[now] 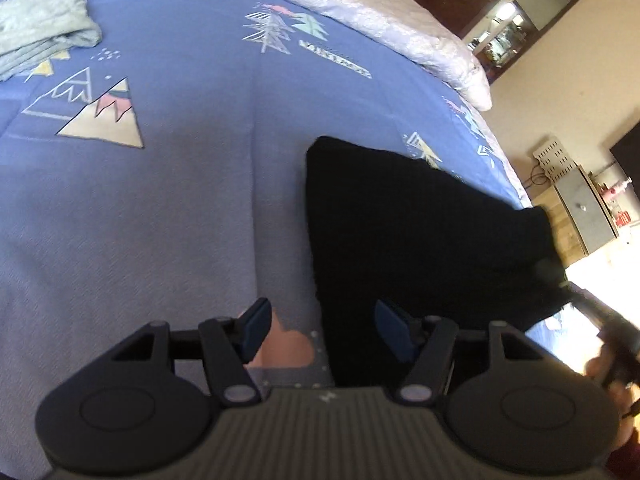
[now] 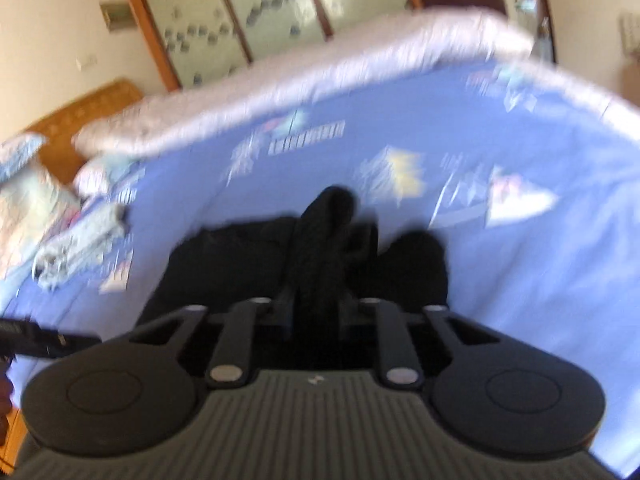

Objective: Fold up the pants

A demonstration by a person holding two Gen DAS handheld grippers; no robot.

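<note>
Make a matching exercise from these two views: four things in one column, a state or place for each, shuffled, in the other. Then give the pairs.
Things:
1. left gripper
2. right gripper
3. black pants
4. grey garment

States or places:
A. lying crumpled at the far side of the blue bedspread
B. fingers apart, holding nothing
C. partly spread on the bed, one bunched part lifted
D. fingers closed on a fold of dark cloth

Pairs: 1-B, 2-D, 3-C, 4-A

Matt black cloth pants
</note>
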